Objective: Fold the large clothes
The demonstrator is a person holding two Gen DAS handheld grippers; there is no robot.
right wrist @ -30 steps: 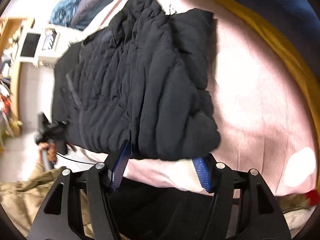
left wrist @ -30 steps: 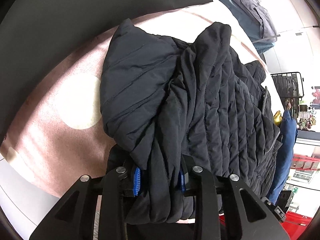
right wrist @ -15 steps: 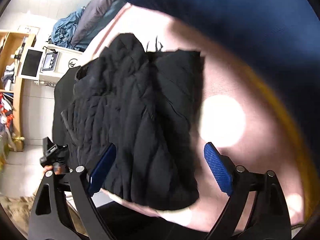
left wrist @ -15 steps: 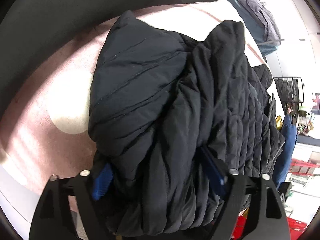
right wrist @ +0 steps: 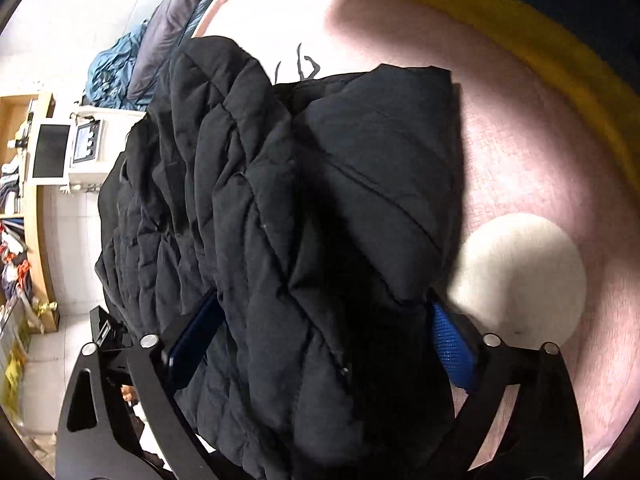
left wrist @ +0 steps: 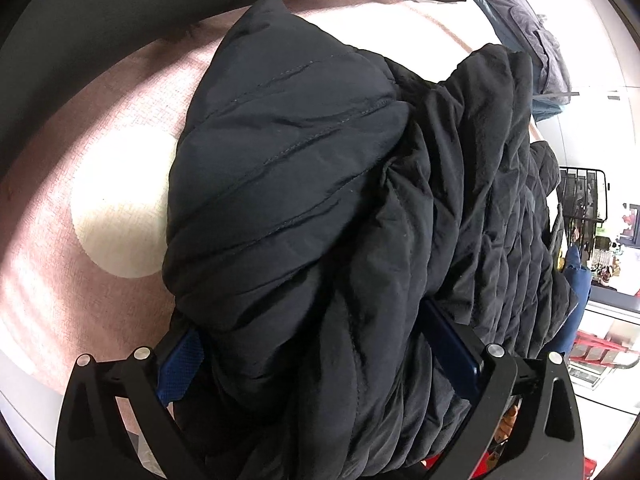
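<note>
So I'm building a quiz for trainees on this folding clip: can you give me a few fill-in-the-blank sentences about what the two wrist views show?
1. The garment bunched between both grippers is a quilted jacket coloured ____.
2. It lies on a bedspread coloured ____ with pale round spots.
3. The pads on the gripper fingers are coloured ____.
4. In the right wrist view, the band along the bedspread's far edge is coloured ____.

Missing words: black; pink; blue; yellow
</note>
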